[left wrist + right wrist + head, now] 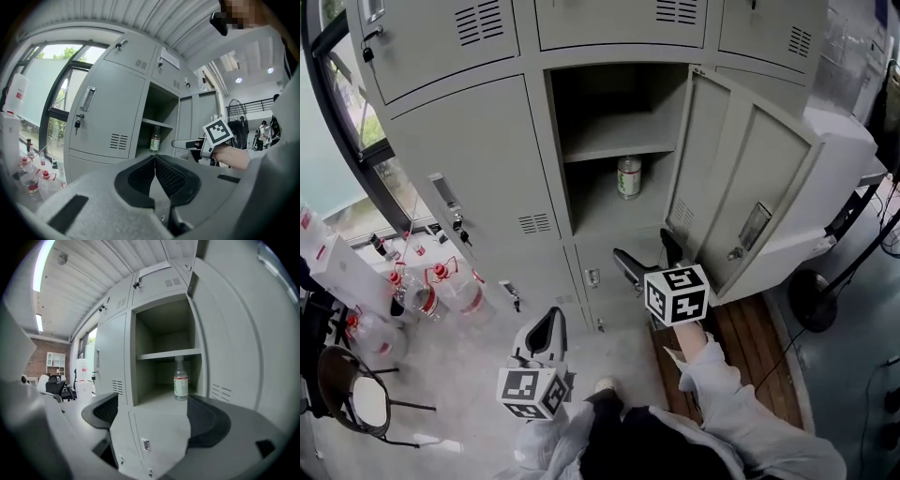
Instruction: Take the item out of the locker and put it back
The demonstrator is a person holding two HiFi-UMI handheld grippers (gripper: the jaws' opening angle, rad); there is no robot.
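A clear plastic bottle (628,176) with a green label stands upright on the lower floor of the open locker (591,141), under its shelf. The locker door (741,187) is swung out to the right. My right gripper (649,258) is open and empty, held in front of the locker and below the bottle. In the right gripper view the bottle (180,383) stands ahead, just above the wide-apart jaws of the gripper (154,413). My left gripper (548,328) hangs lower and to the left, shut on nothing. The left gripper view shows its closed gripper (154,164), the bottle (154,142) and the right gripper (197,144).
Closed grey lockers (478,159) surround the open one. Large water jugs (441,286) with red caps stand on the floor at left, near a chair (356,398). A wooden board (750,337) and a dark round stand base (814,300) lie at right.
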